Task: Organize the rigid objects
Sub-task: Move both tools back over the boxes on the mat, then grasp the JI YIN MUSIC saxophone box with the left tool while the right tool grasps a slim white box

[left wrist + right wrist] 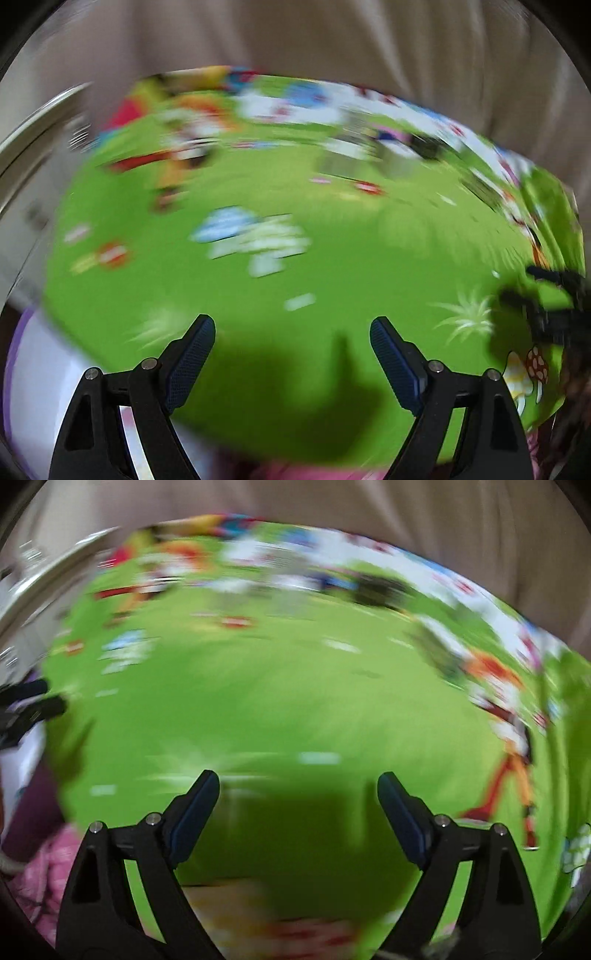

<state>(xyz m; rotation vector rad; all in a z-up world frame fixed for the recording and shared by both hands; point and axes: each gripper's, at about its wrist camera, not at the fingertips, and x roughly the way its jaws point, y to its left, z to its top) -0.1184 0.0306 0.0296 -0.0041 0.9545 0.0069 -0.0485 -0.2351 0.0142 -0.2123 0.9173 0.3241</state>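
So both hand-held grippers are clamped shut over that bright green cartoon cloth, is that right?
Not quite. Both are open, with nothing between their fingers. The left wrist view shows the left hand-held gripper spread wide over the green cloth, and the right wrist view shows the same for the right hand-held gripper.

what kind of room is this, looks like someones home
Probably a home, perhaps a child's room or bedroom, though blur hides much. A bright green cartoon-print cloth covers the surface, beige curtains hang behind it, and pink quilted fabric lies at its near edge.
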